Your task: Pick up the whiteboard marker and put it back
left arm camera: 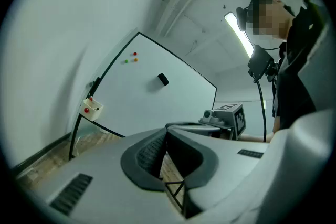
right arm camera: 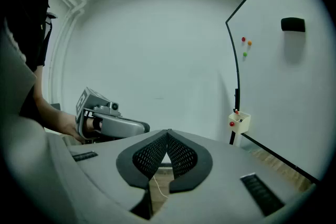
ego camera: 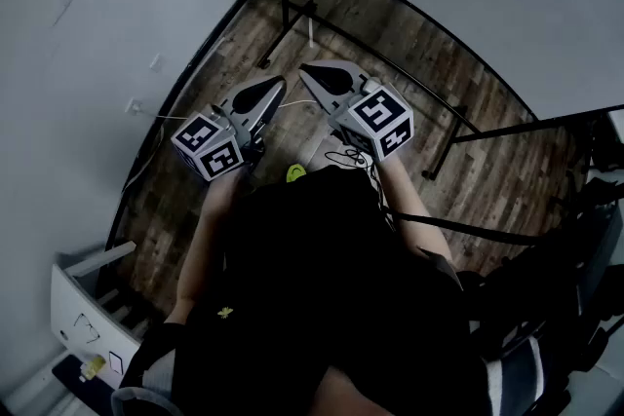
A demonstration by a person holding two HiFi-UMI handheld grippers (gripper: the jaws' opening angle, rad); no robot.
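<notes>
Both pairs of jaws are pressed together with nothing between them: the left gripper (left arm camera: 167, 132) has its ribbed pads meeting at the tips, and the right gripper (right arm camera: 168, 134) is closed just the same. Each is held out in front of the person, side by side and near one another, above the wooden floor (ego camera: 390, 44); each gripper's camera shows the other close by, with its marker cube. Ahead of them stands a whiteboard (left arm camera: 147, 97) in a black frame on black legs. On its white face sit a black eraser (left arm camera: 163, 80) and, further up and to the left, three small magnets (left arm camera: 131, 57), red, orange and green. A small cream box (right arm camera: 239, 122) with a red dot on its front hangs at the frame's lower left corner. A red-tipped stub that stands up in it is the likely whiteboard marker (right arm camera: 236, 112), though it is too small to tell for sure. Both grippers are well apart from that box.
</notes>
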